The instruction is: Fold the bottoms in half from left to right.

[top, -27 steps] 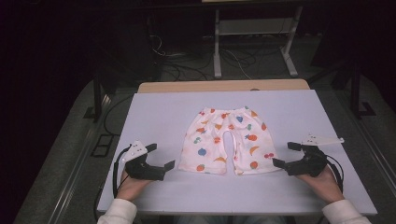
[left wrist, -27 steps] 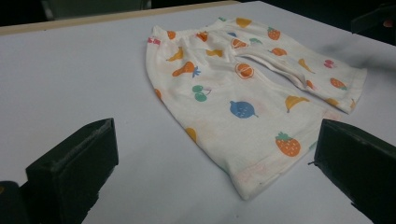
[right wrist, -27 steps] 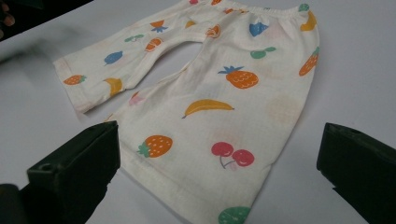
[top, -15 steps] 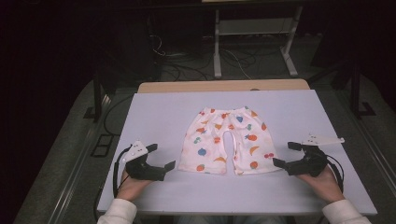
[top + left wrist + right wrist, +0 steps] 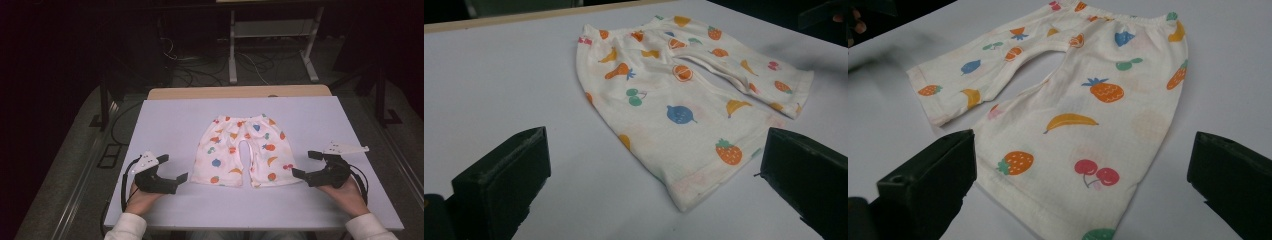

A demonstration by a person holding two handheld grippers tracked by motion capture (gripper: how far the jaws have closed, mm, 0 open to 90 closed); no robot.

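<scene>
The fruit-print shorts (image 5: 242, 152) lie flat at the centre of the white worktop (image 5: 165, 120) in the high view, waistband toward the top of the frame, leg hems toward the bottom. The left claw (image 5: 172, 167) rests at lower left, just beside the left leg hem, jaws wide and holding nothing. The right claw (image 5: 306, 164) rests at lower right beside the other hem, jaws likewise wide and holding nothing.

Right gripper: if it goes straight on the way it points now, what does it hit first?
Probably the shorts: the right gripper, jaws open and nothing between them, points at the hem of the nearer leg, cherries and strawberry print dead ahead. Bare table lies before the hem; how low the jaws ride is unclear.
</scene>
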